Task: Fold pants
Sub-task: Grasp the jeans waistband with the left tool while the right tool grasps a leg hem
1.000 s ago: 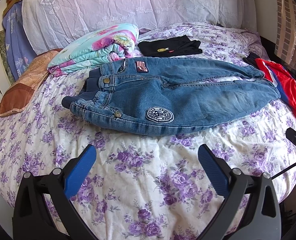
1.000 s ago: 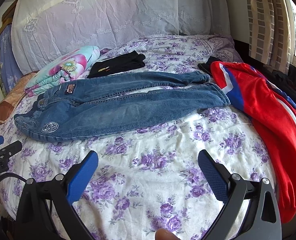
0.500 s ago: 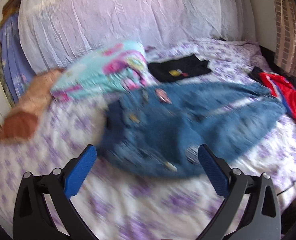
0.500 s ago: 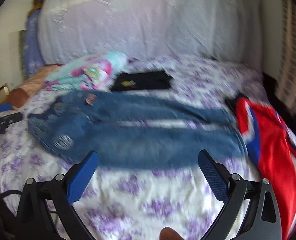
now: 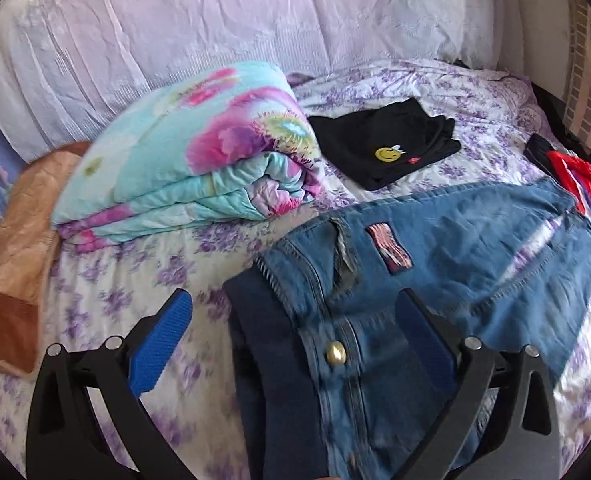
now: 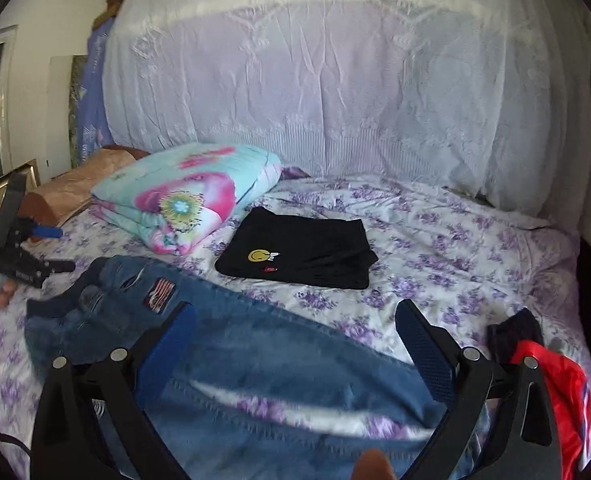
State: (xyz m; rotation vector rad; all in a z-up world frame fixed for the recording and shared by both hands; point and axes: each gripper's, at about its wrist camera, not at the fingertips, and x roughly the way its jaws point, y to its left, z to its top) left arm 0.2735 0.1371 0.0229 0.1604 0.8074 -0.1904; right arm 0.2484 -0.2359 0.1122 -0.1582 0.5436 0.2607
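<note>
Pants: blue denim jeans (image 5: pixel 435 280) lie spread flat across the flowered bed (image 5: pixel 107 280), waistband toward the left side, legs running off to the right — laid out full length, likely so a fold can start from the ends.
Waistband: the dark ribbed band (image 5: pixel 263 344) and brass button (image 5: pixel 334 353) sit between the left tool's fingers, which suggests this end is the one to be seized.
Left tool (image 5: pixel 293 334): jaws spread wide, holding nothing; it hovers low over the waist, whether touching the cloth I cannot tell.
Right tool (image 6: pixel 293 334): also wide apart and empty, poised over the legs (image 6: pixel 287 360) of the jeans, toward the hem side.
Why two ends: one tool at the waist and one along the legs reads as a set-up for bringing one end over the other — a judgement, not a thing seen.
Neighbours: a folded floral quilt (image 5: pixel 191 160) and a black garment (image 6: pixel 299 254) lie beyond the jeans, a red garment (image 6: pixel 551 392) at the right edge near the hems.
Risk: the red cloth lies close to the hems and could be caught along with them.
Progress: no fold is made yet.
</note>
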